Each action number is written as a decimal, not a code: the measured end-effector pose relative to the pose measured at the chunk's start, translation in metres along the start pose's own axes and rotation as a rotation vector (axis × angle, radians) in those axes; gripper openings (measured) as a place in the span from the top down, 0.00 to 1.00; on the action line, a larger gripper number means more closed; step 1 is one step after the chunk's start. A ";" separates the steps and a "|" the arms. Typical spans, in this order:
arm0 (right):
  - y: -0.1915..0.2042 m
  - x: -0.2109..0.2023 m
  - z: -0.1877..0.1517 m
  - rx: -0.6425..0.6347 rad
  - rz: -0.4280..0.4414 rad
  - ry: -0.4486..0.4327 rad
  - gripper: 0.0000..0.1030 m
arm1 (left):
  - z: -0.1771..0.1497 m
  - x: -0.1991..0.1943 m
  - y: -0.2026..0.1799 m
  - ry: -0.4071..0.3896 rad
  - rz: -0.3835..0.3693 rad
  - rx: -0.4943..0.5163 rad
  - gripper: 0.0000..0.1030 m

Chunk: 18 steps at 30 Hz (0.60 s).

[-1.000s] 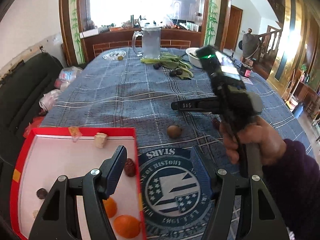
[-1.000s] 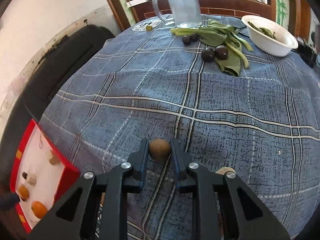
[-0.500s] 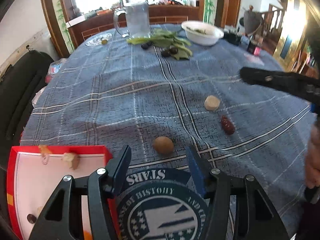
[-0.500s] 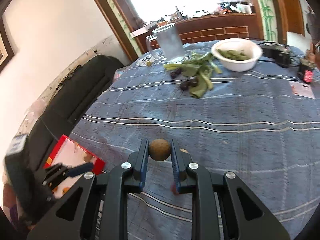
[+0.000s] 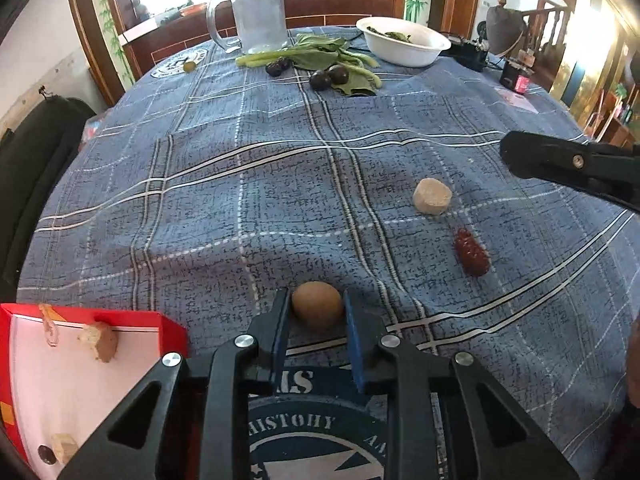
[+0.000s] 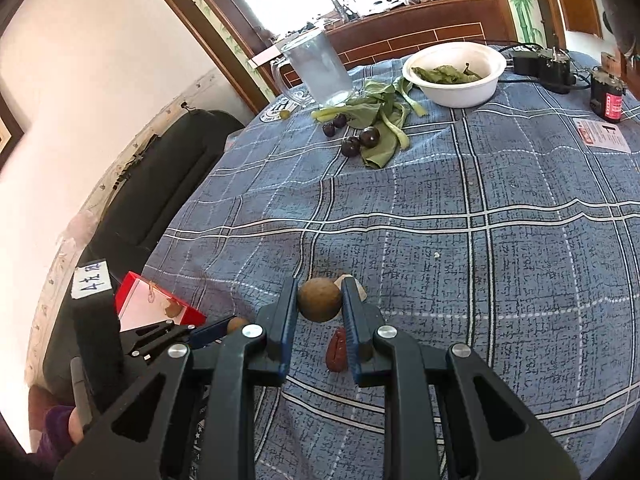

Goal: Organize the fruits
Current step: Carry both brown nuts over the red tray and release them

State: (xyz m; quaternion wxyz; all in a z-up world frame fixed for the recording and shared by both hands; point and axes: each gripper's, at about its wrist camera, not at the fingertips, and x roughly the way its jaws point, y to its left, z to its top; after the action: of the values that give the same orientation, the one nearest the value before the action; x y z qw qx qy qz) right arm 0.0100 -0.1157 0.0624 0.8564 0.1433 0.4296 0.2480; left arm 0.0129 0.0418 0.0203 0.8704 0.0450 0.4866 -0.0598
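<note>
My left gripper [image 5: 317,312] is closed around a round brown fruit [image 5: 317,305] that rests on the blue plaid tablecloth, just right of the red tray [image 5: 168,326]. My right gripper [image 6: 320,300] is shut on another round brown fruit [image 6: 320,299] and holds it above the table. Under it lie a red date [image 6: 336,350] and a pale round slice [image 6: 354,282]. The same date [image 5: 471,251] and slice [image 5: 432,196] show to the right in the left wrist view, with the right gripper's finger [image 5: 568,162] above them.
The red tray holds several small pieces [image 5: 98,342]. At the far end stand a glass mug [image 5: 256,14], green leaves with dark plums [image 5: 330,76] and a white bowl [image 5: 402,40]. A black sofa [image 6: 160,168] lies left of the table.
My left gripper moved forward from over the tray and closed around the brown fruit on the cloth. My right gripper lifted its fruit and drew back to the right.
</note>
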 end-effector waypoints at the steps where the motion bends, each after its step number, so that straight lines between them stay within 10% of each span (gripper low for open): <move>1: 0.001 0.000 0.000 -0.003 0.001 -0.001 0.77 | 0.000 0.000 0.000 -0.003 0.004 0.000 0.76; 11: 0.040 -0.003 -0.016 -0.161 0.044 -0.041 0.77 | -0.027 -0.088 0.006 -0.219 0.011 -0.030 0.76; 18: 0.092 -0.004 -0.042 -0.300 0.127 -0.052 0.77 | -0.098 -0.154 0.068 -0.318 0.195 -0.133 0.76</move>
State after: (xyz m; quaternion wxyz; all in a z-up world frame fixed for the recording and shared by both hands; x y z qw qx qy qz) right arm -0.0539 -0.0391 0.0822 0.8616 0.0468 0.3556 0.3593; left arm -0.1397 0.1321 0.1020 0.9391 0.0246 0.3390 0.0507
